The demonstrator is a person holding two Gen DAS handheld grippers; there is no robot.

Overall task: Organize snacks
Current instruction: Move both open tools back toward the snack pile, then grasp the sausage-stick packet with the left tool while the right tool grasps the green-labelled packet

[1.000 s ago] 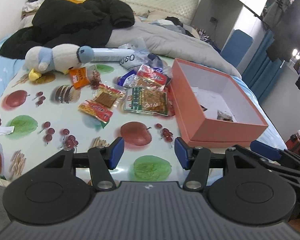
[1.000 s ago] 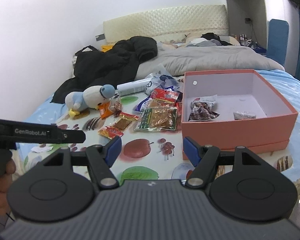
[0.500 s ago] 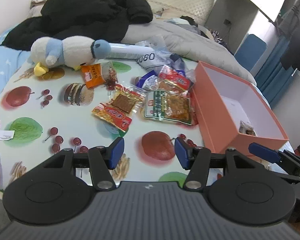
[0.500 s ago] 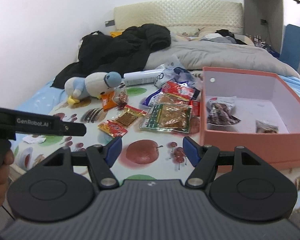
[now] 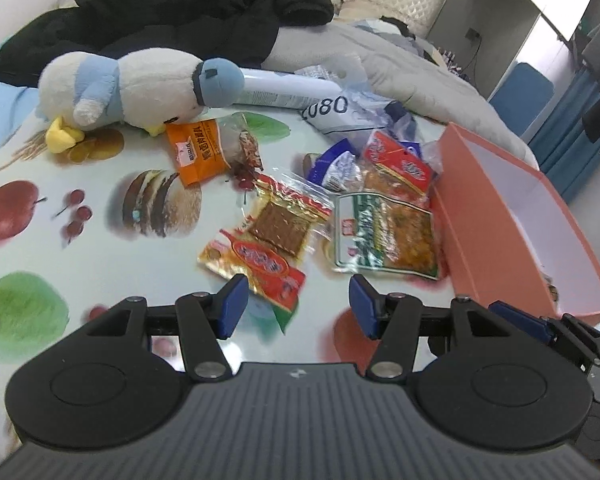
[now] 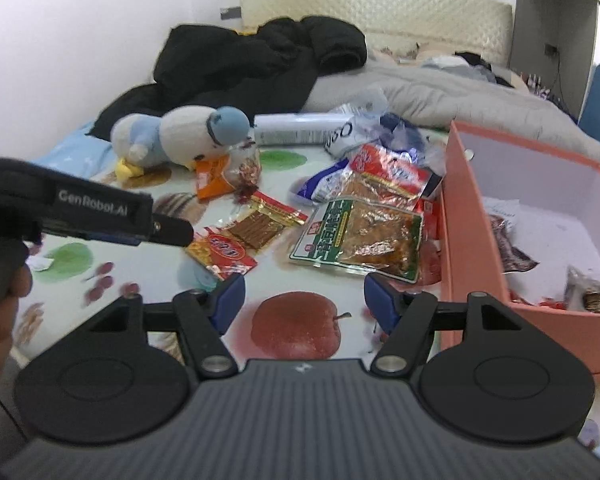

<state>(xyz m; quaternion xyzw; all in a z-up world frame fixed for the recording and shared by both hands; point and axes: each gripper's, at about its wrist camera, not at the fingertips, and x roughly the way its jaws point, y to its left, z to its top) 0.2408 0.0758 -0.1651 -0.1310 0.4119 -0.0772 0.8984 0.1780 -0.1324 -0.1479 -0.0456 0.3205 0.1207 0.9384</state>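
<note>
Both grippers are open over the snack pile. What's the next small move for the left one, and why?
Probably ease the left gripper forward and down onto the red-and-gold packet. Its jaws are open and empty, that packet lies nearest, just ahead of its fingertips, and most snacks are outside the orange box.

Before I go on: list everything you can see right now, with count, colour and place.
Box: one, salmon-orange, white inside, right of the snack pile.
Packets in box: at least two, dark contents, on its floor.
Green-edged packet: one, beside the box wall.
Red-topped packet: one, behind the green one.
Red-gold strip packet: one, mid-cloth.
Orange packet: one, by the plush.
Blue-white wrappers: a few, behind the pile.
White tube: one, lying behind the plush.
Plush penguin: one, blue-white, far left.
Black jacket: one, on the bed.
Left gripper: open, empty.
Right gripper: open, empty.
</note>
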